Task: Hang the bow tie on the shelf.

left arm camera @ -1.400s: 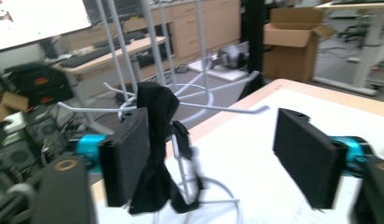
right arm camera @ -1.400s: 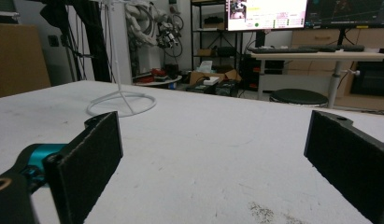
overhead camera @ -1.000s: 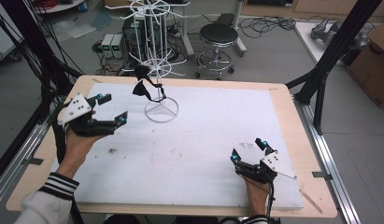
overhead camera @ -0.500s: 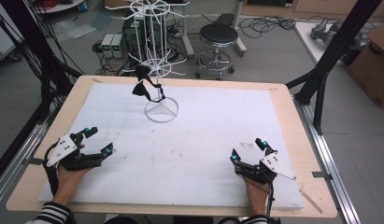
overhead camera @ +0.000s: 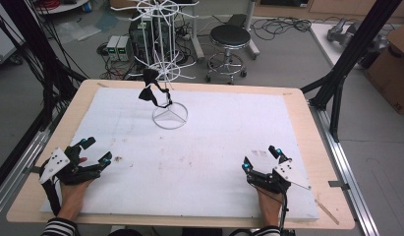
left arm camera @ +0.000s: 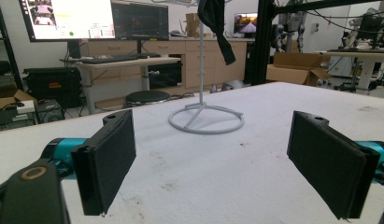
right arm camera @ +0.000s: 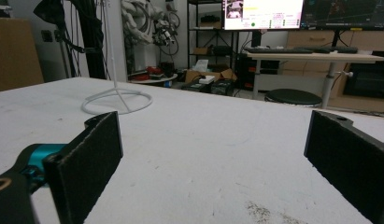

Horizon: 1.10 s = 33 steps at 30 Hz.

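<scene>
A white wire rack (overhead camera: 166, 59) stands on a ring base (overhead camera: 170, 116) at the back of the white table mat (overhead camera: 214, 142). A black cloth item (overhead camera: 151, 91) hangs from one of its lower arms; it also shows as the black cloth (left arm camera: 216, 23) on the stand (left arm camera: 206, 119). My left gripper (overhead camera: 96, 150) rests open on the mat near the front left corner, nothing between its pads (left arm camera: 108, 158). At the front right lies my right gripper (overhead camera: 261, 158), open too, pads (right arm camera: 87, 158) empty, the rack base (right arm camera: 117, 100) far ahead.
The wooden table edge (overhead camera: 307, 123) frames the mat. Black frame posts (overhead camera: 347, 64) rise at the right and cables hang at the left. A stool (overhead camera: 230, 42) and electronics boxes (overhead camera: 120, 46) stand on the floor beyond the table.
My left gripper has come down from the back left edge of the table to the front left and now lies on the mat. The right gripper has stayed put.
</scene>
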Each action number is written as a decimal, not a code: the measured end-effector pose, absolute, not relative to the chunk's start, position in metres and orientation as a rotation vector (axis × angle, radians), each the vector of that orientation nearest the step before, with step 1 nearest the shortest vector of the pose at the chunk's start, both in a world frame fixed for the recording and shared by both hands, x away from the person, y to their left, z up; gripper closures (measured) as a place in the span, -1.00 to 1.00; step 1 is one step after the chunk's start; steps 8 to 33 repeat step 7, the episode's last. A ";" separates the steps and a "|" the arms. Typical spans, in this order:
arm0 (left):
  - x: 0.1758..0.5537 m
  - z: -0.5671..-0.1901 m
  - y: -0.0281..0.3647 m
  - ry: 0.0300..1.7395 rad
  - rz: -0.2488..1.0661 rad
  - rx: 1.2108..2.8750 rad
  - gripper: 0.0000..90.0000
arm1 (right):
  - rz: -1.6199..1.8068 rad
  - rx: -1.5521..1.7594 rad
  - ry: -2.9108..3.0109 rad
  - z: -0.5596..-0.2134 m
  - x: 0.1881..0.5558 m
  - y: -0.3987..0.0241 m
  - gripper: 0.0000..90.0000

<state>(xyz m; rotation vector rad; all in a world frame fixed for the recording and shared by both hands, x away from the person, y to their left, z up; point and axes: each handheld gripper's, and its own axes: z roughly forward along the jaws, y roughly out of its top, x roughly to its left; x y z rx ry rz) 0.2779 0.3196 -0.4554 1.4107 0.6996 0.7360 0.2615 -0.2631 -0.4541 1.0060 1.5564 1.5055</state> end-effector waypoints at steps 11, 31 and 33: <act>0.278 -0.456 0.320 0.703 0.733 1.400 -0.65 | 1.494 1.015 1.546 -0.454 0.261 -0.263 -0.93; 0.278 -0.456 0.320 0.703 0.733 1.400 -0.65 | 1.494 1.015 1.546 -0.454 0.261 -0.263 -0.93; 0.278 -0.456 0.320 0.703 0.733 1.400 -0.65 | 1.494 1.015 1.546 -0.454 0.261 -0.263 -0.93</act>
